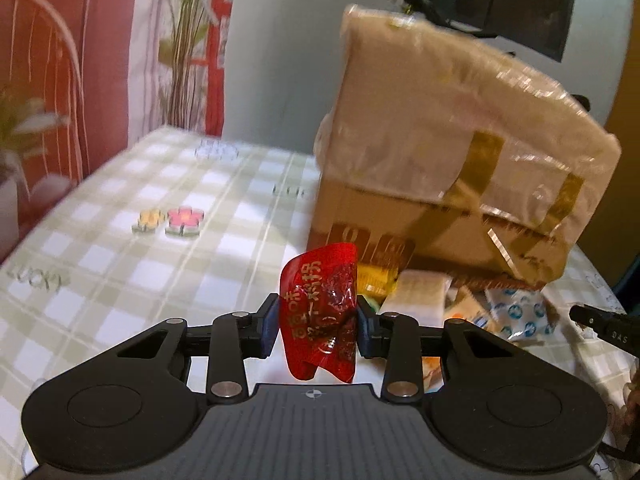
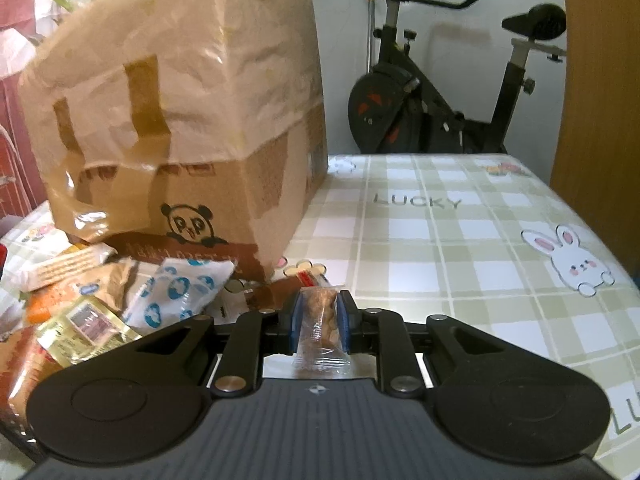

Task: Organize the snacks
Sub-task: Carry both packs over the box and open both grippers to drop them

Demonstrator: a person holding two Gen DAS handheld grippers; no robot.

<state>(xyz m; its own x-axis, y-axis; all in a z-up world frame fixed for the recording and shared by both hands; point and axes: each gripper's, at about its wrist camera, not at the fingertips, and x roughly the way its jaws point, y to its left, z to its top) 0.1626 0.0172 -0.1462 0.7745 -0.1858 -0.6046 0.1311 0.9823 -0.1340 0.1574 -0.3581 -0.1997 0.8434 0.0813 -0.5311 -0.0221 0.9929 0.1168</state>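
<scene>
My left gripper (image 1: 318, 326) is shut on a red snack wrapper with gold lettering (image 1: 320, 312), held upright above the checked tablecloth (image 1: 120, 264). A pile of snack packets (image 1: 460, 308) lies to its right at the foot of a taped cardboard box (image 1: 452, 160). My right gripper (image 2: 319, 322) is shut on a small clear packet with a brown snack inside (image 2: 320, 328). The snack pile (image 2: 100, 300) lies to the left of the right gripper, in front of the box (image 2: 180, 120), with a blue-dotted white packet (image 2: 180, 292) and a yellow packet (image 2: 84, 328) among them.
The tip of the other gripper (image 1: 600, 324) shows at the right edge of the left wrist view. An exercise bike (image 2: 440, 92) stands behind the table. A plant (image 1: 188, 40) and red curtain (image 1: 60, 60) are at the back left. A wooden panel (image 2: 592, 80) borders the right.
</scene>
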